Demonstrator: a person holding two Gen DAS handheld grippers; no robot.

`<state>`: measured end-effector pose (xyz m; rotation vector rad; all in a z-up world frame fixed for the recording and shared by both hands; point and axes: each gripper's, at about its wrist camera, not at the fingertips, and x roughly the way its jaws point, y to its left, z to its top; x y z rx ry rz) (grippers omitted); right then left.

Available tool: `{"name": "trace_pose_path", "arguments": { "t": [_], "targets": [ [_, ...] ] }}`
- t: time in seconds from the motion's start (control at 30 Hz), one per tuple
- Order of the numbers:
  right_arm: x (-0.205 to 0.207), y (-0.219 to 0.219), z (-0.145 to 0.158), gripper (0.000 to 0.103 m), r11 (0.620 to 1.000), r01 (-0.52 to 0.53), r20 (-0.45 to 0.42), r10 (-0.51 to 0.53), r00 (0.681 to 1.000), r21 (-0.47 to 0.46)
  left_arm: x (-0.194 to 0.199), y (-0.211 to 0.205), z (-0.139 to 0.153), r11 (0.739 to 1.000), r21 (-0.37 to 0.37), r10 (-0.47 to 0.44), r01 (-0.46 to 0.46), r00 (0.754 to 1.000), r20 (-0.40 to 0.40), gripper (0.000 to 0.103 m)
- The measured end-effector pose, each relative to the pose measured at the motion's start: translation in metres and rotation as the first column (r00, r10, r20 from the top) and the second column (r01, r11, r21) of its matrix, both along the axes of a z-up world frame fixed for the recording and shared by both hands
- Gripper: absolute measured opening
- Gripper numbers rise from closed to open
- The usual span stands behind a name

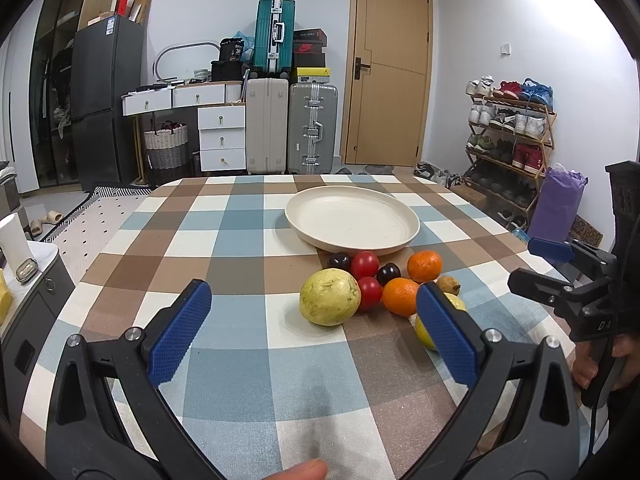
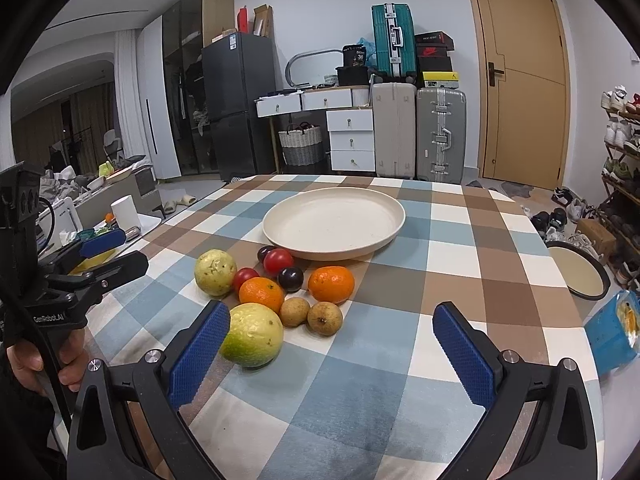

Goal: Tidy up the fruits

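While the fruits [image 2: 276, 292] sit bunched on the cloth [image 2: 400, 360] just before the empty plate [image 2: 334, 222], none is held. The near guava [image 2: 254, 334] lies ahead and left of the right gripper [image 2: 332, 354], touching its left pad. The left gripper [image 1: 314, 334], also spread wide and empty, faces the far guava [image 1: 330, 297].

A tight cluster of fruit sits mid-frame on the checked desk [image 2: 460, 240] just below the empty cream plate [image 2: 334, 222]: two pale green guavas [image 2: 252, 334], two oranges [image 2: 331, 284], two red tomatoes [image 2: 278, 261], two dark plums [image 2: 291, 278] and two small brown fruits [image 2: 325, 318].
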<state>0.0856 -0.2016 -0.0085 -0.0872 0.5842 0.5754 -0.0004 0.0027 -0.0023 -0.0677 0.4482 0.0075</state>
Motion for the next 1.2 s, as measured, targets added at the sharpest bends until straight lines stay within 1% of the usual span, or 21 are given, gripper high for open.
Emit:
{"name": "trace_pose_path", "arguments": {
  "t": [0.27, 0.37, 0.47, 0.57, 0.73, 0.87, 0.97, 1.1, 1.2],
  "targets": [
    [0.006, 0.004, -0.004, 0.103, 1.0, 0.01, -0.029, -0.011, 1.0, -0.029, 0.001, 0.002, -0.001, 1.0, 0.006, 0.01, -0.01, 1.0, -0.008, 0.102],
    [0.008, 0.001, -0.004, 0.103, 0.999, 0.024, -0.037, -0.025, 0.999, -0.024, 0.01, 0.002, -0.009, 1.0, 0.011, 0.018, -0.018, 0.999, -0.033, 0.102],
    [0.011, 0.001, -0.008, 0.103, 1.0, 0.023, -0.082, -0.024, 0.996, -0.016, 0.013, 0.002, -0.01, 1.0, 0.012, 0.014, -0.013, 0.998, -0.055, 0.102],
    [0.01, 0.002, -0.009, 0.103, 1.0, 0.016, -0.1, -0.018, 0.995, -0.017, 0.014, 0.001, -0.01, 1.0, 0.015, 0.015, -0.014, 0.998, -0.066, 0.102],
    [0.01, 0.012, -0.015, 0.103, 0.999, -0.012, -0.146, 0.007, 0.989, -0.03, 0.023, -0.002, -0.012, 1.0, 0.018, 0.002, 0.0, 0.995, -0.104, 0.102],
    [0.007, 0.027, -0.02, 0.103, 0.996, -0.041, -0.166, 0.027, 0.986, -0.082, 0.029, -0.003, -0.014, 1.0, 0.027, 0.0, 0.003, 0.991, -0.133, 0.102],
    [0.009, 0.035, -0.024, 0.103, 0.995, -0.069, -0.204, 0.052, 0.977, -0.078, 0.033, -0.001, -0.014, 1.0, 0.024, -0.007, 0.01, 0.99, -0.14, 0.102],
    [0.009, 0.045, -0.026, 0.103, 0.991, -0.09, -0.22, 0.067, 0.973, -0.098, 0.035, 0.0, -0.014, 1.0, 0.027, -0.007, 0.011, 0.989, -0.149, 0.102],
    [0.01, 0.052, -0.029, 0.103, 0.99, -0.114, -0.253, 0.089, 0.963, -0.087, 0.042, 0.003, -0.015, 1.0, 0.022, -0.017, 0.021, 0.986, -0.163, 0.102]
  ]
}}
